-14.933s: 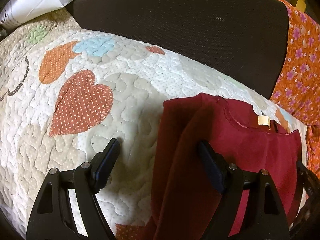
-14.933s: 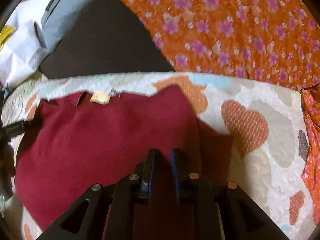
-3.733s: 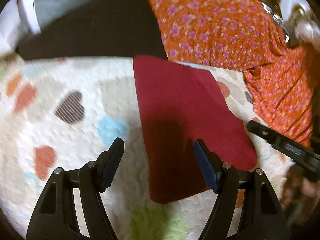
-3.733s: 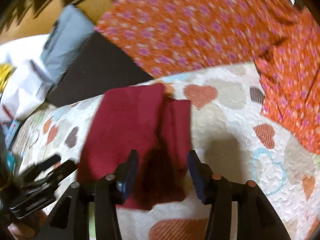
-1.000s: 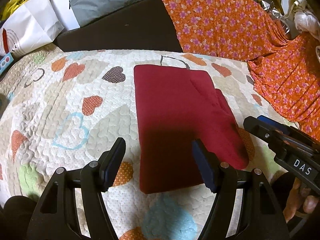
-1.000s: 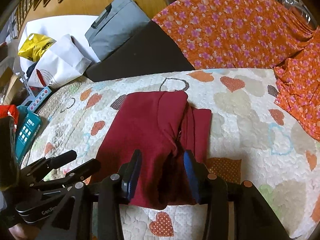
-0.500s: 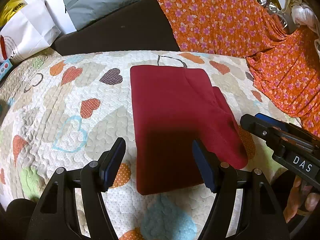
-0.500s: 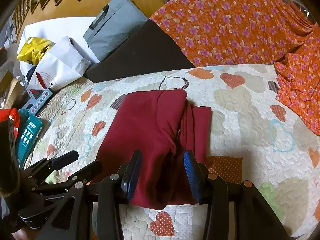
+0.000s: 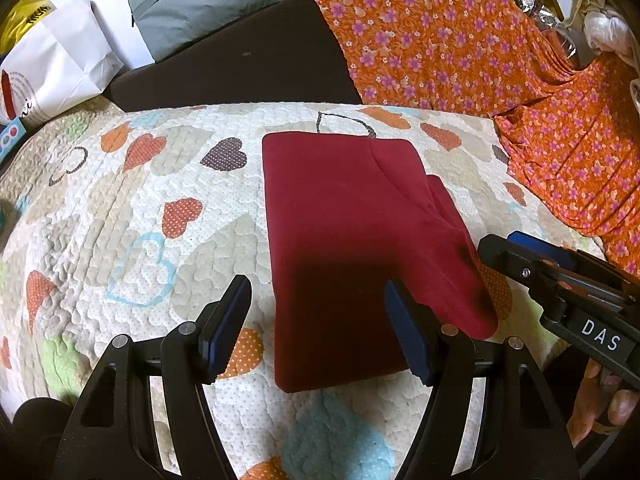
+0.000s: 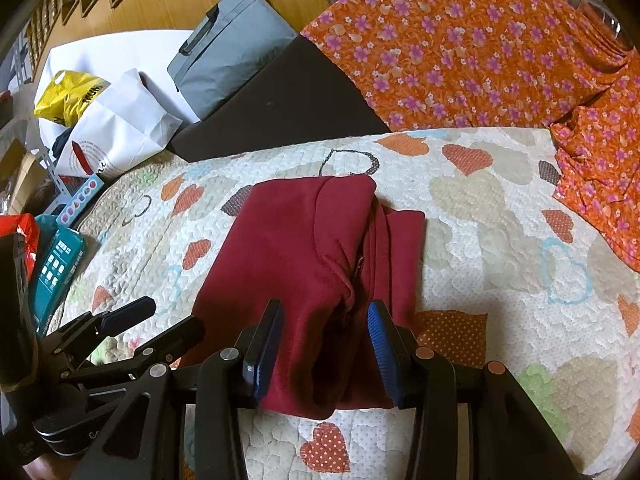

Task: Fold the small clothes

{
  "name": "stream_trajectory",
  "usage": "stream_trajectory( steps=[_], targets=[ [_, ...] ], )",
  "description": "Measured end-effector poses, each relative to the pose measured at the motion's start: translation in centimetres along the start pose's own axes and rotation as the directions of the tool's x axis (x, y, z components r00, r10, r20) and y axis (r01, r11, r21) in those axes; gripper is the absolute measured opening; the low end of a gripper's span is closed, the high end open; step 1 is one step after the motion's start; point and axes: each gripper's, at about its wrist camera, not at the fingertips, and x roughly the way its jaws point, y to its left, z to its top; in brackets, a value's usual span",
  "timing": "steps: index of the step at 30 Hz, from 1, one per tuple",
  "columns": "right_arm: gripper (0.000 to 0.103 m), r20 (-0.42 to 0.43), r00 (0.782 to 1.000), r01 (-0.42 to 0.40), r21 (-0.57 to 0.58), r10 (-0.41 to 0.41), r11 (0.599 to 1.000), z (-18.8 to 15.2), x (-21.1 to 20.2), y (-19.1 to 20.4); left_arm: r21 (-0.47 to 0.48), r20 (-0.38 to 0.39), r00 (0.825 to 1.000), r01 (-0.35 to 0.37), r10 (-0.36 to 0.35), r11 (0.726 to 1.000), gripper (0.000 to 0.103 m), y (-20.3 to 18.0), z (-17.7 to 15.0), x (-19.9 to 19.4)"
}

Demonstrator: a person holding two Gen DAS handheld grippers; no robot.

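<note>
A dark red garment (image 9: pixel 352 248) lies folded into a flat rectangle on the heart-patterned quilt (image 9: pixel 160 200). My left gripper (image 9: pixel 316 320) hovers open above its near left corner and touches nothing. In the right wrist view the garment (image 10: pixel 304 264) shows stacked folds along its right side. My right gripper (image 10: pixel 324 340) stands open over the near edge, pads clear of the cloth. The right gripper's fingertips (image 9: pixel 520 256) show at the garment's right side in the left wrist view. The left gripper (image 10: pixel 132 324) appears at the lower left of the right wrist view.
An orange floral cloth (image 9: pixel 460 52) drapes the back and right. A dark cushion (image 9: pixel 248 64), a grey bag (image 9: pixel 208 4) and a white paper bag (image 9: pixel 56 68) line the far edge. A teal box (image 10: pixel 52 268) lies left of the quilt (image 10: pixel 500 240). A person's hand (image 9: pixel 604 404) holds the right gripper.
Early on the right gripper was shut on the half-folded garment; now the garment lies as a folded rectangle and both grippers have drawn back, open. Nothing has moved over the last second.
</note>
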Motion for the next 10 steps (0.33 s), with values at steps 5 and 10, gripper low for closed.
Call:
stream_trajectory(
  steps=[5,10],
  targets=[
    [0.042,-0.005,1.000,-0.005,0.002,0.005,1.000,0.01,0.19,-0.29,0.005,0.014,1.000,-0.001,0.001,1.000,0.069,-0.05,0.00,-0.07],
    [0.042,-0.006,1.000,-0.004,0.002,0.004,1.000,0.00,0.21,-0.25,0.014,0.023,1.000,0.015,-0.016,1.000,0.069,0.23,0.21,-0.01]
  ],
)
